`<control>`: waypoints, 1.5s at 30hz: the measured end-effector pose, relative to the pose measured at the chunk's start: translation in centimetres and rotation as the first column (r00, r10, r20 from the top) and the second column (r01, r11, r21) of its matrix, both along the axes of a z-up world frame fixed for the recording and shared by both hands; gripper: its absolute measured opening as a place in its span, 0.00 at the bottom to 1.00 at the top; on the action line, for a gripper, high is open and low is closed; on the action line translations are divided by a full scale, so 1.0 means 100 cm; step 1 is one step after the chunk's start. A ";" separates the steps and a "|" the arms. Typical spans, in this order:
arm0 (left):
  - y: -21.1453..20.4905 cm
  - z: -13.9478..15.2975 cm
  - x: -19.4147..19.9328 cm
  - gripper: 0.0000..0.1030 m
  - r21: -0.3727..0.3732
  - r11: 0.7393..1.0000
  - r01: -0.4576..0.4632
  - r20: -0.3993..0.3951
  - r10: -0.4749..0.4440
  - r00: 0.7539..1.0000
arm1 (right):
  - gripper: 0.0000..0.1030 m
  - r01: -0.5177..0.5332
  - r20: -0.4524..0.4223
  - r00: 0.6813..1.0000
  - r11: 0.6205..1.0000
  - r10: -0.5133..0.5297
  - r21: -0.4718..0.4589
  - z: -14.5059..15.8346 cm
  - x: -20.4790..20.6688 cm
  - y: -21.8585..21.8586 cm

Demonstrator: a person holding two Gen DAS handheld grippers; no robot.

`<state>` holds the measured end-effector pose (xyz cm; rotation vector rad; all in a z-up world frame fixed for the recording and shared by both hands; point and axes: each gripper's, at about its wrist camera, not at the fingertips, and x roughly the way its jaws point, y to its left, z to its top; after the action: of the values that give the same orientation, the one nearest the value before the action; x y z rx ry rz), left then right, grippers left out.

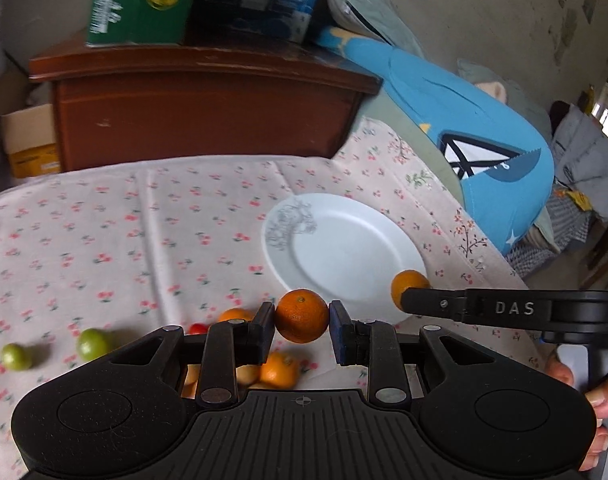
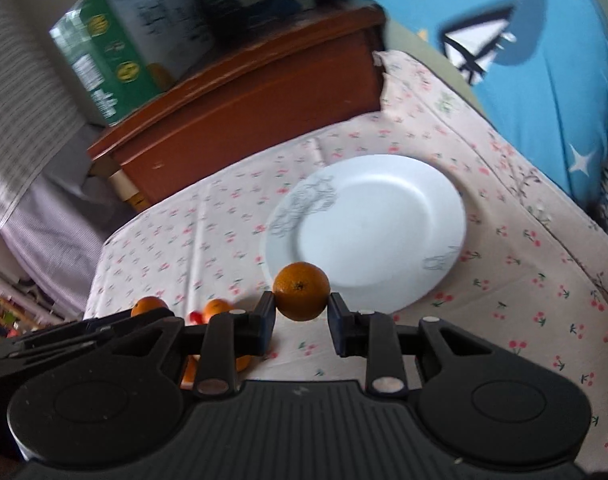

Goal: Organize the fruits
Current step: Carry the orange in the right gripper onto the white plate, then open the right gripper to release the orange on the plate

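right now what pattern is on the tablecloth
Pale pink tablecloth with small red cherry sprigs, clearest in the right wrist view.

Right gripper (image 2: 301, 316): clamped on an orange (image 2: 301, 291), held above the cloth.
Plate (image 2: 436, 216): white, just beyond the orange.
Left gripper (image 2: 103, 326): near left, holding another orange (image 2: 147, 305).

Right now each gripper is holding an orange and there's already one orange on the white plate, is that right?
Not quite. The left gripper and the right gripper each hold an orange, but the white plate holds nothing, as the right wrist view shows.
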<state>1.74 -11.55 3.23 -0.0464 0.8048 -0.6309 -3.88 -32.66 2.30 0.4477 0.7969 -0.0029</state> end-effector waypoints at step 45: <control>-0.055 -0.069 0.071 0.61 0.145 0.986 -0.088 0.015 0.086 0.996 | 0.30 0.214 -0.047 0.973 0.960 -0.226 -0.183 -0.044 0.073 -0.069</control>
<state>8.81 -17.01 -3.68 0.0535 0.8343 -0.4884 3.43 -39.56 -2.08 0.3667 0.8017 -0.2955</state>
